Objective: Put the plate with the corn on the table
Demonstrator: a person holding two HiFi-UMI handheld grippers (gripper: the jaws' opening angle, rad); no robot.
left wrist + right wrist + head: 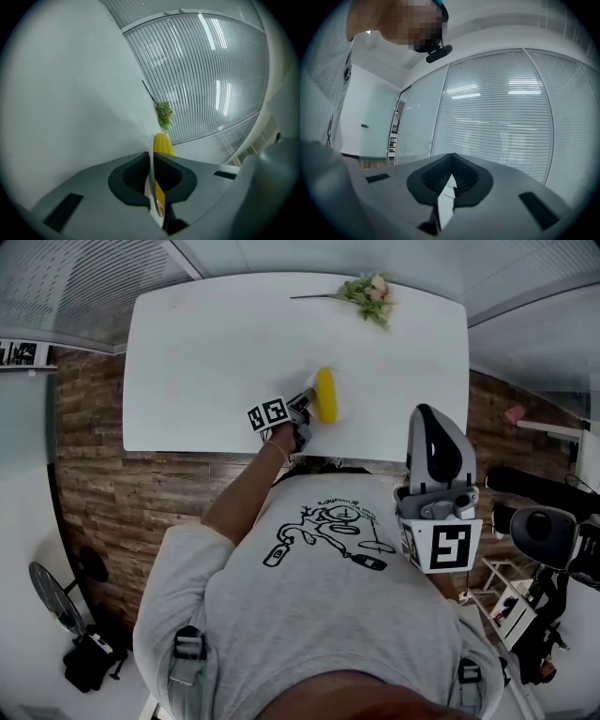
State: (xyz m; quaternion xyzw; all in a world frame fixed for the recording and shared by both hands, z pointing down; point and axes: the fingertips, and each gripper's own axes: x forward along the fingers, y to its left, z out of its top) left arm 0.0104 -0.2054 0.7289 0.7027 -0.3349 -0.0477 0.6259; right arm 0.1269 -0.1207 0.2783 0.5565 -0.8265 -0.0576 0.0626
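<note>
R tool (pixel 450 174) hung nearest, by the shirt (pixel 309 615), clenched on nothing & aimed up at the blinds (pixel 501 117), prob. parked out of the way. L tool (pixel 304 411) was out over the bench (pixel 206 352), clamped on the plate (pixel 151 164) rim to keep it level. Plate held 1 corn cob (pixel 325 394), near bench's middle; resting or just above, couldn't tell. Flower sprig (pixel 367 292) lay at far edge.

We record the corn (pixel 325 395) as yellow, and the plate (pixel 150 187) and table (pixel 216 352) as white. The flower sprig (pixel 368 294) is green and pink. The floor (pixel 103 493) shows brown wood planks. The left gripper (pixel 307 404) and right gripper (pixel 429 423) carry black-and-white square markers. The shirt (pixel 281 615) is grey with a black line drawing.
</note>
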